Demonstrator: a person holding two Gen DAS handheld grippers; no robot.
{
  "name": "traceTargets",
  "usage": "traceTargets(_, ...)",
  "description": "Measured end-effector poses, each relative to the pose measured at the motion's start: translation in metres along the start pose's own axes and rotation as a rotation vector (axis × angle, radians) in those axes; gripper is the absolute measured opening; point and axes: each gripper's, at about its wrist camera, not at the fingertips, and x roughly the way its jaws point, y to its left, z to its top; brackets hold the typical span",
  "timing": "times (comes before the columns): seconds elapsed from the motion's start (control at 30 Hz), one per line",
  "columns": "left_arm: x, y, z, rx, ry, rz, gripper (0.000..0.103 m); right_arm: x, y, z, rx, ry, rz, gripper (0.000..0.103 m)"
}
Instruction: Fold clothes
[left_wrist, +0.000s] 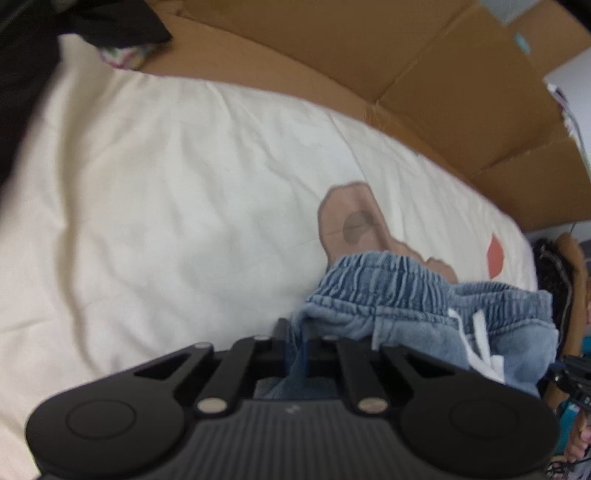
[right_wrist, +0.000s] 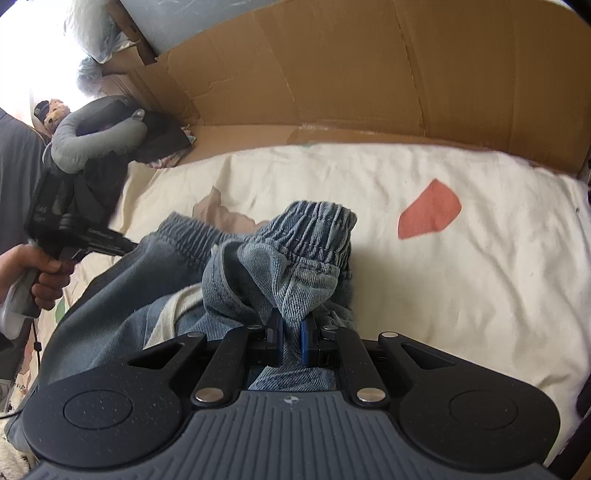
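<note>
Blue denim trousers (left_wrist: 406, 295) (right_wrist: 295, 251) with an elastic waistband and a white drawstring (left_wrist: 480, 343) lie bunched on a cream bedsheet (left_wrist: 166, 184) (right_wrist: 461, 295). My left gripper (left_wrist: 294, 345) is shut on a fold of the denim near the waistband. My right gripper (right_wrist: 292, 332) is shut on another bunch of the same denim, which stands up in a peak between its pads. In the right wrist view a hand (right_wrist: 37, 273) holds the left gripper's black body (right_wrist: 70, 225) at the trousers' left edge.
Flattened brown cardboard (left_wrist: 406, 74) (right_wrist: 369, 74) stands along the far side of the bed. Dark clothes (left_wrist: 55, 29) and a grey neck pillow (right_wrist: 96, 136) sit at the far left. The sheet bears a tan patch (left_wrist: 354, 218) and a red one (right_wrist: 430, 210).
</note>
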Motion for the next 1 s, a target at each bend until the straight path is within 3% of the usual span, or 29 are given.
traceTargets(0.3, -0.075, 0.008, -0.019, -0.038, -0.133, -0.024, 0.000, -0.026, 0.026, 0.046, -0.089, -0.041, 0.017, 0.006)
traceTargets(0.57, -0.067, 0.023, -0.020, -0.035, -0.118, -0.027, 0.000, -0.024, 0.029, 0.051, -0.101, -0.013, -0.019, 0.006)
traceTargets(0.7, -0.043, 0.025, -0.011, -0.060, -0.092, -0.056, 0.019, -0.023, 0.024, 0.048, -0.092, 0.005, -0.030, 0.006)
traceTargets(0.8, -0.023, 0.028, -0.003, -0.068, -0.063, -0.076, 0.048, -0.024, 0.022, 0.047, -0.090, 0.010, -0.032, 0.006)
traceTargets(1.0, 0.006, 0.048, 0.006, -0.172, 0.001, -0.162, 0.048, -0.022, 0.017, 0.045, -0.072, 0.010, -0.034, 0.006)
